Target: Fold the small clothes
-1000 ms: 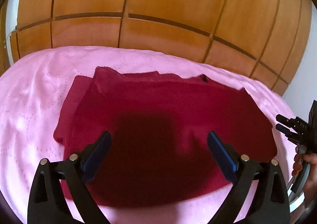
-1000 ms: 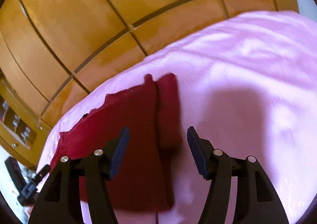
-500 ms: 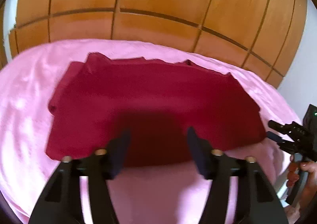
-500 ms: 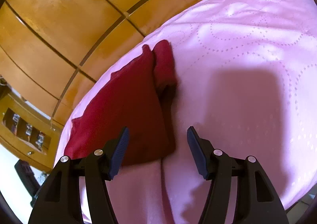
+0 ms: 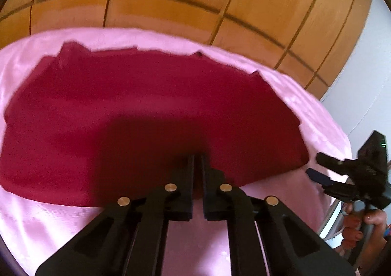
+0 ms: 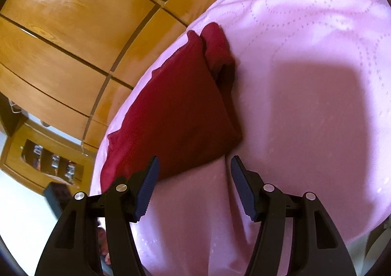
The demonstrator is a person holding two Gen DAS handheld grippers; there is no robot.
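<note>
My left hand-held gripper [image 5: 197, 168] points low over the near edge of the red garment [image 5: 151, 114], clenched on its fabric. My right hand-held gripper [image 6: 194, 184] hovers released at the garment's near corner. The garment lies folded on the pink bed [image 6: 305, 80].

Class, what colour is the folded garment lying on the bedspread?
Dark red garment, clearest in the left wrist view.

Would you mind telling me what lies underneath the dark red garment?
The dark red garment lies on the pink bedspread, which shows all around it. Whatever sits beneath its folded layers is covered.
</note>
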